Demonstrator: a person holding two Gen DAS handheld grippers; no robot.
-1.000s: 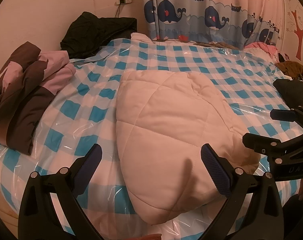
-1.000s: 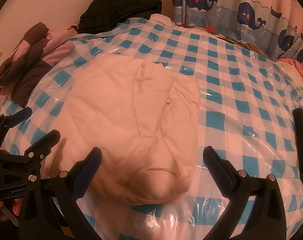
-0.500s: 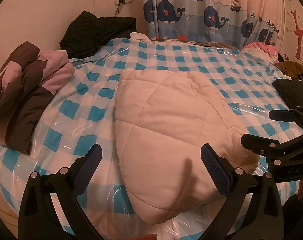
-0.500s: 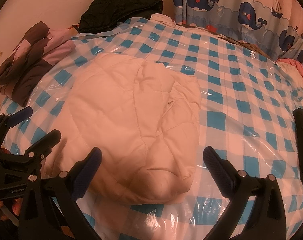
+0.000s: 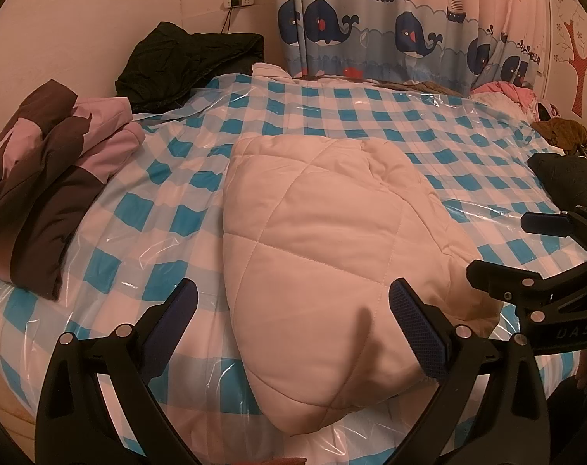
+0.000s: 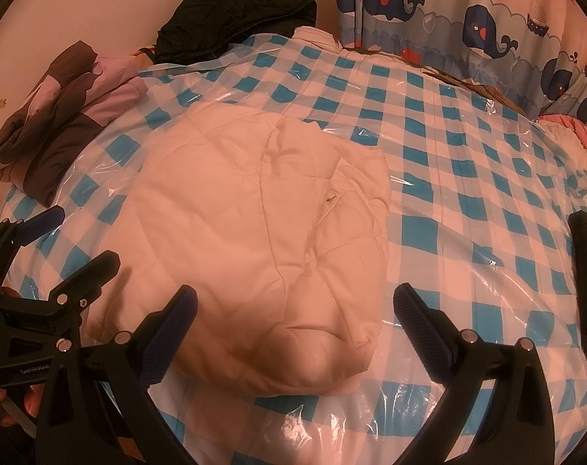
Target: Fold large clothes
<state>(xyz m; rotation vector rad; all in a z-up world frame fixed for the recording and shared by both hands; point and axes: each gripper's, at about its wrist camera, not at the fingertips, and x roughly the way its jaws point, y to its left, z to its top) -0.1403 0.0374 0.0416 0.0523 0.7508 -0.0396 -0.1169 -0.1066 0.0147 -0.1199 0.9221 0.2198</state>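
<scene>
The cream coat [image 5: 324, 255] lies in the middle of the frame, on the bed [image 5: 429, 124] with blue and white squares. A clear plastic sheet [image 5: 111, 271] covers the bed, and the coat sits right on it. The coat looks folded already into a fat, puffy bundle, with stitched lines making big squares on it.

The left gripper [image 5: 293, 325] is at the bottom of its own view, with its two fingers wide apart and nothing between them. It hangs near the low edge of the coat. The right gripper [image 6: 293, 321] is at the bottom of its view too, also wide apart and holding nothing.

The coat looks soft and squishy, so it would likely bend and sag when lifted. It is probably light for how big it is. The puffy filling may push a fold back open. The plastic looks shiny and slick, so the bundle could slide when pushed. A good place to take hold looks like the thick edge at the bottom of the frame, one gripper near each corner.

A pink and brown coat [image 5: 49, 178] lies at the left. A black coat [image 5: 185, 62] is at the upper left.
</scene>
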